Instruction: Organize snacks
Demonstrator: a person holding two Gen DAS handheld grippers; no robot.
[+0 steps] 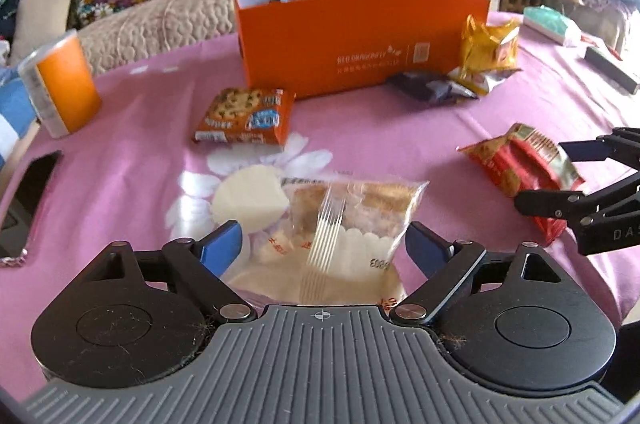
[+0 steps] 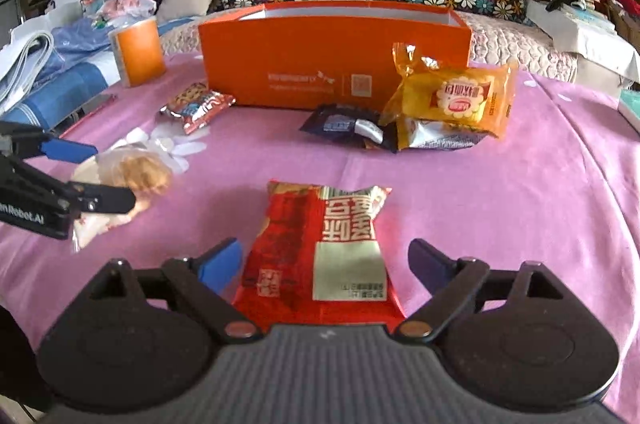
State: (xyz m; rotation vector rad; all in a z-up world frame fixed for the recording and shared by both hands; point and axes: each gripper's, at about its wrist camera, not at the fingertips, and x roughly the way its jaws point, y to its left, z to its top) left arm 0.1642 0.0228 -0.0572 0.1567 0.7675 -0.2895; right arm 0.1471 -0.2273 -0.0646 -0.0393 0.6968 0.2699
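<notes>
Two grippers hang over the pink tablecloth [image 2: 480, 192], each with a snack lying between its spread fingers. The left gripper [image 1: 322, 244] stands wide apart around a clear-wrapped pastry [image 1: 344, 220]; its blue pads sit just beside the wrapper's edges, and I can't quite tell whether they brush it, but they are not pressing. The right gripper [image 2: 324, 260] is likewise wide open, a red snack packet [image 2: 320, 248] lying flat on the cloth between its fingers, neither pad squeezing it.

Toward the far edge of the table, in front of the sofa, stands an open orange box [image 2: 332, 64]. Against its front wall, toward the right end, lean a yellow snack bag [image 2: 456, 100] and a dark wrapper [image 2: 344, 126], with a silvery packet tucked under them. A cookie packet [image 1: 246, 116] lies on the cloth near the box's left end. An orange canister [image 1: 60, 84] stands upright at the left edge, and a dark phone [image 1: 28, 200] lies nearer along that edge.
</notes>
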